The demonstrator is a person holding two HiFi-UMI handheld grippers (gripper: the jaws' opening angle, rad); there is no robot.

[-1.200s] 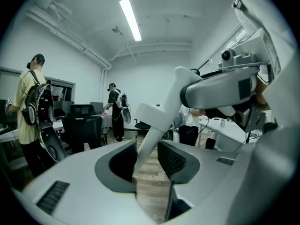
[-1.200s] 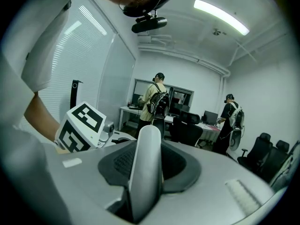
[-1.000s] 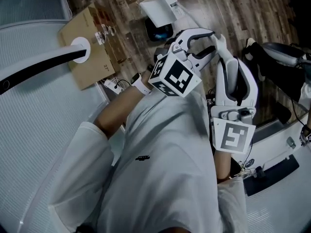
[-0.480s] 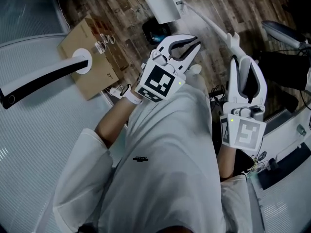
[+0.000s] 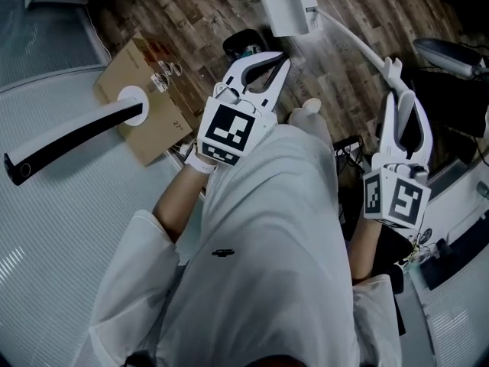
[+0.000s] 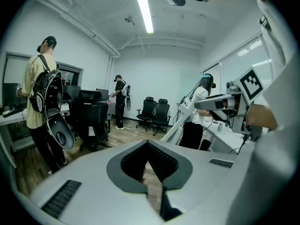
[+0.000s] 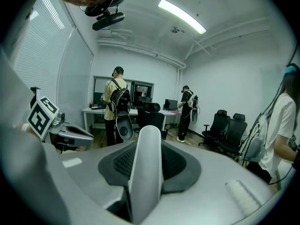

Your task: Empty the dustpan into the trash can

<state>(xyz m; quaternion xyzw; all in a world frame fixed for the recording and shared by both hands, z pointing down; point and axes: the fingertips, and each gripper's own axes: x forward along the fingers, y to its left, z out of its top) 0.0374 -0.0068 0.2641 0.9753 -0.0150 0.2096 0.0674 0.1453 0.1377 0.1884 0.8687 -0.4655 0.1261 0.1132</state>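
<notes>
Right gripper (image 5: 399, 98) clenched on the white handle (image 7: 146, 172) of the dustpan (image 5: 289, 10); handle stands upright between its jaws in the right gripper view; dustpan is at the far end of the handle, well beyond the right gripper's tips and off toward the left gripper's side; it reads as a white box shape, and what is in it cannot be told.

Left gripper (image 5: 281, 60) empty; its jaws have just been closing and now meet tip to tip, nothing between them, only wood floor (image 5: 191, 14) visible through the gap.

Trash can (image 5: 243, 44) is dark and sits on the floor just ahead of the left gripper's tips; the dustpan is near it on the side away from the left gripper; whether the pan is over the can cannot be told; there is a pale patch inside the can, but its contents are too dark to name.

Cardboard box (image 5: 145, 102) lies on the floor beside the left gripper on its outer side; flaps are shut, with a white disc on top.

Writing: faint print and a small dark mark on the box, too small to read; marker cube (image 5: 227, 132) on the left gripper shows a black-and-white square code, no letters.
</notes>
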